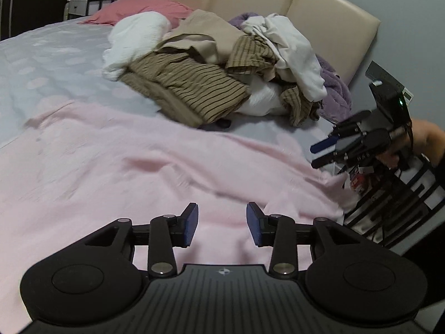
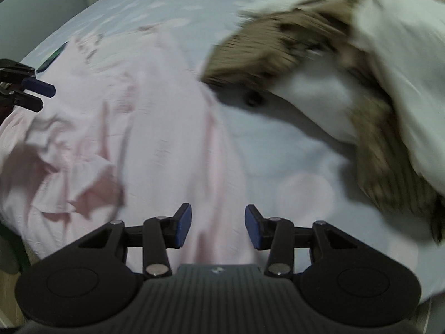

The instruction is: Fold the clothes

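Pink garment (image 1: 116,161) lies spread, rumpled, across the bed (image 1: 41,64), presumably laid out for folding. Left gripper (image 1: 222,224) and right gripper (image 2: 218,224) hover over it, jaws apart, holding nothing. Left view shows the unfolded pile (image 1: 222,64) sharply at 12 o'clock; right view blurs it at 2 o'clock but shows the garment's ruffled edge.

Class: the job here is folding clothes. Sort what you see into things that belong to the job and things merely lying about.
Belongs to the job:
pink garment
pile of clothes
left gripper
right gripper

Just lying about:
pink pillow
headboard
bedsheet
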Motion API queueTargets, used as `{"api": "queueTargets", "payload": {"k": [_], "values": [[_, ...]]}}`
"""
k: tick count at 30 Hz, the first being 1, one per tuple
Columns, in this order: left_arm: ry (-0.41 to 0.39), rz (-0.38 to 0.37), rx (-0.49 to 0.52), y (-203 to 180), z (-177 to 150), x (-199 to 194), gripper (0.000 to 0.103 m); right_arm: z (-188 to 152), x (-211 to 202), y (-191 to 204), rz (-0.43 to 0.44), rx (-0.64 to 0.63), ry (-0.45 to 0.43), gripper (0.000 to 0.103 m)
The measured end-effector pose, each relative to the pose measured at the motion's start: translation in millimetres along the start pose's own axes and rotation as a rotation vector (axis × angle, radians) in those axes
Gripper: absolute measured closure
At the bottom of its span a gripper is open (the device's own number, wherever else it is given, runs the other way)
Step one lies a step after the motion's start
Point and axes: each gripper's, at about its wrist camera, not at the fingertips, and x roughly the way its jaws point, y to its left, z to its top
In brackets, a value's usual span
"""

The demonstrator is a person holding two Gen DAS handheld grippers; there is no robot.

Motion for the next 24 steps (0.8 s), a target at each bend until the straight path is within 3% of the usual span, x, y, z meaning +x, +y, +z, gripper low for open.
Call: {"api": "queueTargets", "payload": {"k": [11, 20, 24], "values": [[0.03, -0.052, -0.114, -34.7, 53.7, 103.2, 0.067, -48.6, -7.7, -22.0, 0.033, 0.118, -0.047, 0.057], [0.078, -0.074, -0.184, -54.3, 69.8, 155.4, 0.066, -60.8, -11.2, -15.5, 0.045, 0.152, -0.079, 0.051], [0.11, -0.074, -0.291, -53.3, 72.1, 171.5, 0.065, -69.8, -16.5, -14.8, 0.033, 0.179, -0.09, 0.049]]}}
